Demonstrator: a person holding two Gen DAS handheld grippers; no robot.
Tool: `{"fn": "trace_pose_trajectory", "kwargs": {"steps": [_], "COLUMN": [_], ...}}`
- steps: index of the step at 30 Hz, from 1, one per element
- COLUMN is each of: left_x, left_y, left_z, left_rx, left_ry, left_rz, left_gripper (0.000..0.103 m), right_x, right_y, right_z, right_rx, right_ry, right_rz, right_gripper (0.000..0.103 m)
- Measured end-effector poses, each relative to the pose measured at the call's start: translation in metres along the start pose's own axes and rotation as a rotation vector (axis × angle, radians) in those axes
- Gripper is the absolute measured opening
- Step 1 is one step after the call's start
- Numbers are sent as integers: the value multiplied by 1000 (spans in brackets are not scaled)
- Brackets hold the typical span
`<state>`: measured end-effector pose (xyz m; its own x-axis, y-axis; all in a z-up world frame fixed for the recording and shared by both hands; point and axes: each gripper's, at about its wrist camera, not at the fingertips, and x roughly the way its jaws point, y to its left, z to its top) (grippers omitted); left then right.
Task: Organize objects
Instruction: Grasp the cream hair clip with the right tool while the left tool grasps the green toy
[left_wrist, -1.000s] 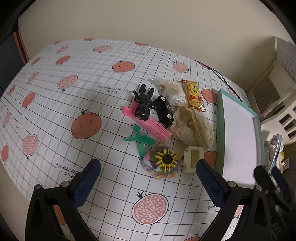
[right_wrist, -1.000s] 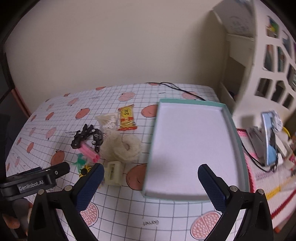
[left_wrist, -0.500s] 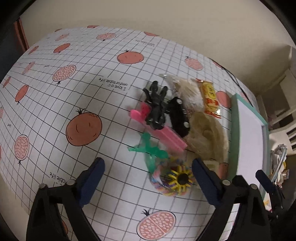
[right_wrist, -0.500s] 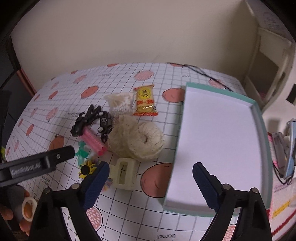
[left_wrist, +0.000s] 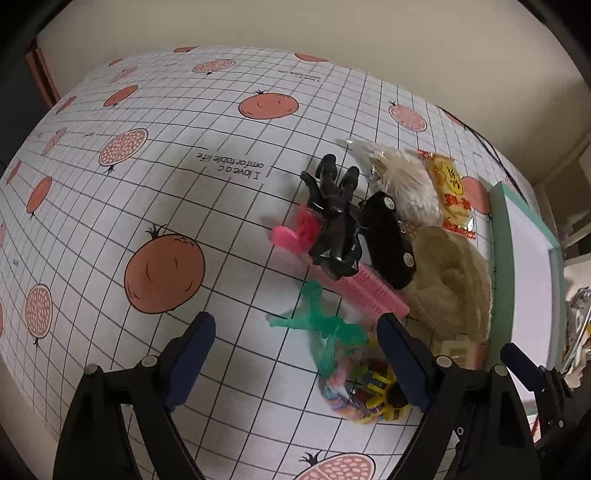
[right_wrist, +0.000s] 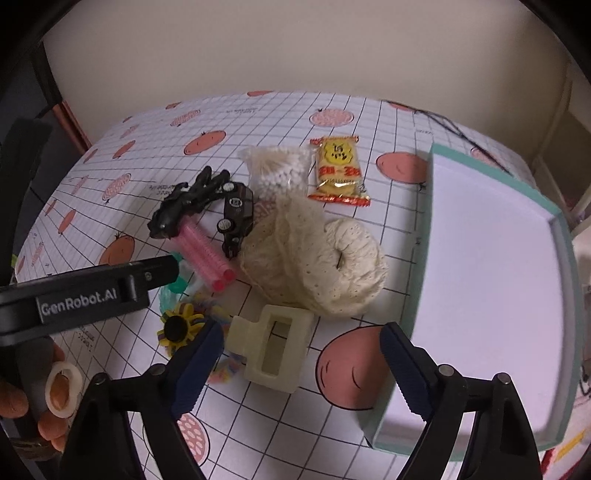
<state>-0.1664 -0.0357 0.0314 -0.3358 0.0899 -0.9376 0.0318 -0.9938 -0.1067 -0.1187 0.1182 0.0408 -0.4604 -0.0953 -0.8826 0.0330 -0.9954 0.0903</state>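
Your left gripper (left_wrist: 295, 339) has its fingers wide apart, holding nothing, over a crinkly green bag (left_wrist: 325, 332) of coloured bands topped by a yellow flower clip (left_wrist: 384, 391). Your right gripper (right_wrist: 301, 350) is just as wide open and empty, with a blocky cream claw clip (right_wrist: 273, 347) lying between its fingers.

The pile sits on a glossy grid tablecloth (left_wrist: 184, 177) printed with fruit, just beside a teal-rimmed tray (right_wrist: 498, 277) with a smooth white floor. In it: a ribbed pink comb (left_wrist: 354, 291), a shiny black figure (left_wrist: 332, 221) lying over the comb, a black toy car (left_wrist: 391, 240), a soft cream lace roll (right_wrist: 325, 258), a clear bag of cotton swabs (right_wrist: 277, 170) and a foil snack packet (right_wrist: 338, 170).

Only the right view shows the tray's full floor, the claw clip whole, and your fingers (right_wrist: 48, 406) on the left handle; the left view hides most of the clip behind its finger.
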Motion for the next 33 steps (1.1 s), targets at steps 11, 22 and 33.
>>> {"fn": "trace_pose_trajectory", "kwargs": {"steps": [11, 22, 33], "left_x": [13, 18, 18], "left_y": [-4, 2, -1], "left_z": [-1, -1, -1], "left_rx": [16, -11, 0], "left_ry": [-10, -14, -4], "left_rz": [7, -8, -19], "left_gripper": [90, 90, 78], "right_x": [17, 20, 21], "right_y": [-5, -6, -10], "right_z": [-6, -8, -11], "right_rx": [-1, 2, 42], "right_ry": [34, 29, 35], "right_rz": [55, 77, 120], "right_gripper": [86, 80, 72]}}
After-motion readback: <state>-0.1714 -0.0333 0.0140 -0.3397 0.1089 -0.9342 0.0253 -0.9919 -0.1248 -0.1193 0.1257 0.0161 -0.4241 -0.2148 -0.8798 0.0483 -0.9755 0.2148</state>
